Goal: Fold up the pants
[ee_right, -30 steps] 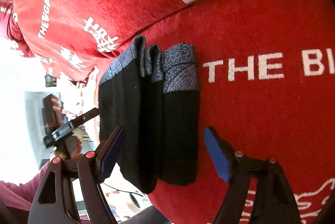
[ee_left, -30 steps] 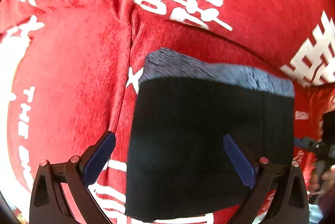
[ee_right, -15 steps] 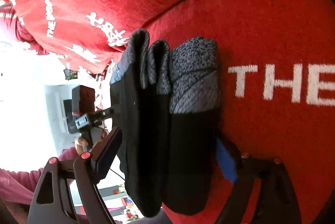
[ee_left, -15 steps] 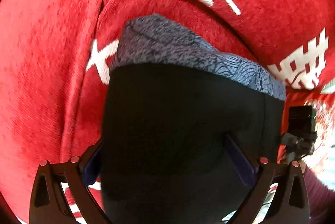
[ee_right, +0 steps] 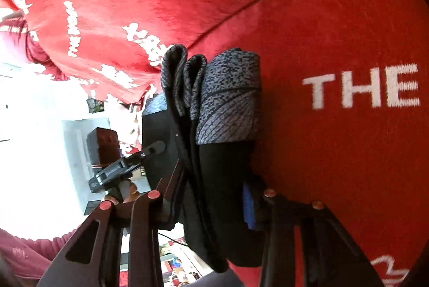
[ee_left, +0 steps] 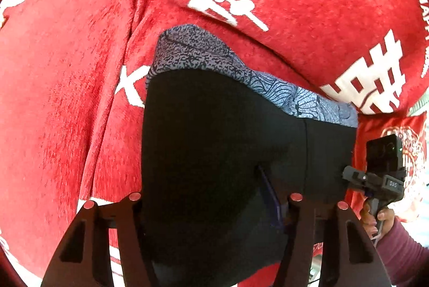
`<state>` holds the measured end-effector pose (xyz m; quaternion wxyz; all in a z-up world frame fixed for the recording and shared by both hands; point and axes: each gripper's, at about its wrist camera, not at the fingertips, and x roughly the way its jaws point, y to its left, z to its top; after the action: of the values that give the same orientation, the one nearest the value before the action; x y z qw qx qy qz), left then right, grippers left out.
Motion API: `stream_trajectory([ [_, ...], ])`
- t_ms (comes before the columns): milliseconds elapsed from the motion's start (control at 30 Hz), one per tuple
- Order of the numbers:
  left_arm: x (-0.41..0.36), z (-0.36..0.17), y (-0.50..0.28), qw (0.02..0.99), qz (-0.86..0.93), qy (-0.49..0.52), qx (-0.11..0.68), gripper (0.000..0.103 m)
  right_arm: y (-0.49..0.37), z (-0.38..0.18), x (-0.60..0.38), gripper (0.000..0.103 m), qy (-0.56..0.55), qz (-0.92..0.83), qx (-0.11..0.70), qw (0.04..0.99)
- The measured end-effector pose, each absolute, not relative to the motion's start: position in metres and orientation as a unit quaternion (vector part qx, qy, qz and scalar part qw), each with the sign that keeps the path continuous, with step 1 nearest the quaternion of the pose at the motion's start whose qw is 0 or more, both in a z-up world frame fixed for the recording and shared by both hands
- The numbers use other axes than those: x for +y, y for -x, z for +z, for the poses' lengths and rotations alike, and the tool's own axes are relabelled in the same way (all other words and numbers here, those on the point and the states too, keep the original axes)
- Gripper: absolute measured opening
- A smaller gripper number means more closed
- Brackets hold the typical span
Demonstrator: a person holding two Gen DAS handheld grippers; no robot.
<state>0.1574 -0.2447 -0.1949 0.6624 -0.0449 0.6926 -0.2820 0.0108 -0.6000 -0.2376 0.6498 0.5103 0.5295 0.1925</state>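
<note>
The folded black pants with a grey patterned waistband lie on the red blanket. My left gripper is shut on the pants; its fingers press into the black cloth and one blue pad shows. In the right wrist view the pants show as several stacked layers with the waistband at the far end. My right gripper is shut on the stack from both sides, one blue pad showing.
A red blanket with white lettering covers the surface, also in the right wrist view. The other gripper and the hand holding it show at the right and at the left. A bright room lies beyond the blanket edge.
Both grippers moved forward over the folded pants and closed on them. A second ago both stood open around the stack.
</note>
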Motion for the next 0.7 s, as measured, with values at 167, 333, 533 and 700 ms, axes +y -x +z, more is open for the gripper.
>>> stream_trajectory([
  [167, -0.248, -0.178, -0.139, 0.662, -0.294, 0.014, 0.69, 0.062, 0.002, -0.215, -0.587, 0.039, -0.507, 0.202, 0.523, 0.655],
  [333, -0.23, -0.16, -0.118, 0.663, -0.295, 0.016, 0.688, 0.062, 0.032, -0.204, -0.575, 0.039, -0.525, 0.196, 0.519, 0.645],
  [533, -0.202, -0.156, -0.101, 0.666, -0.294, 0.019, 0.686, 0.062, 0.073, -0.198, -0.554, 0.039, -0.543, 0.186, 0.514, 0.637],
  [700, -0.196, -0.184, -0.1, 0.684, -0.259, -0.053, 0.68, 0.068, 0.078, -0.216, -0.539, 0.04, -0.54, 0.149, 0.531, 0.636],
])
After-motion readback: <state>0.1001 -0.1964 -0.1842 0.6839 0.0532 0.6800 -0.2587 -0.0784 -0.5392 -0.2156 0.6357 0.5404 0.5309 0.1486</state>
